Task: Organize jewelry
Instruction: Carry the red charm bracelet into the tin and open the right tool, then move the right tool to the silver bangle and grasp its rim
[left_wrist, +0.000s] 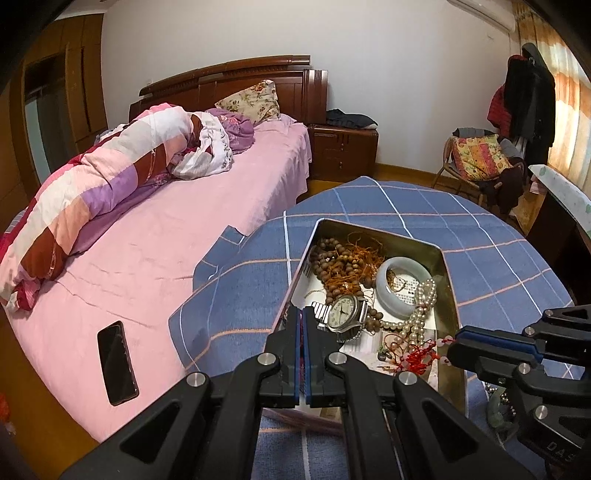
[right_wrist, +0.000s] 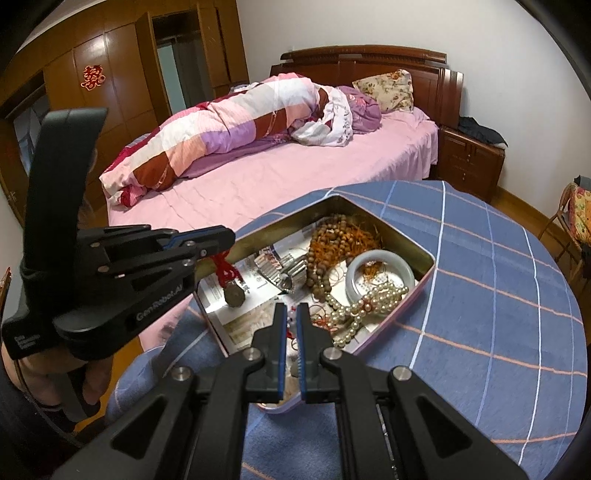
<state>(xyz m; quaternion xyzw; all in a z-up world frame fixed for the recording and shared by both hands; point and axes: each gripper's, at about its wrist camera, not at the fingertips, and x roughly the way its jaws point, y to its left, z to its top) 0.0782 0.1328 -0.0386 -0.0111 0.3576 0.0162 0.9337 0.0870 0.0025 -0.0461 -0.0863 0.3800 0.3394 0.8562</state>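
Note:
An open metal tin (left_wrist: 448, 280) (right_wrist: 428, 258) sits on the blue checked tablecloth. It holds brown bead strings (left_wrist: 340, 262) (right_wrist: 332, 236), a pale jade bangle (left_wrist: 384, 295) (right_wrist: 380, 258), a pearl necklace (left_wrist: 417, 317) (right_wrist: 365, 302) and a wristwatch (left_wrist: 341, 312). My left gripper (left_wrist: 302, 314) (right_wrist: 225, 243) is shut on a red knotted cord with a round pendant (right_wrist: 231, 284), held above the tin's left side. My right gripper (right_wrist: 291, 314) (left_wrist: 452, 347) is shut on a red cord charm with white beads (left_wrist: 421, 356) (right_wrist: 291, 321) over the tin's near end.
A bed with a pink sheet (left_wrist: 177, 236) (right_wrist: 258, 177) and rolled quilt lies beyond the table. A black phone (left_wrist: 117, 362) lies on the bed near its edge. A nightstand (left_wrist: 343, 151), a chair with cushions (left_wrist: 476, 155) and wardrobes (right_wrist: 110, 74) stand further off.

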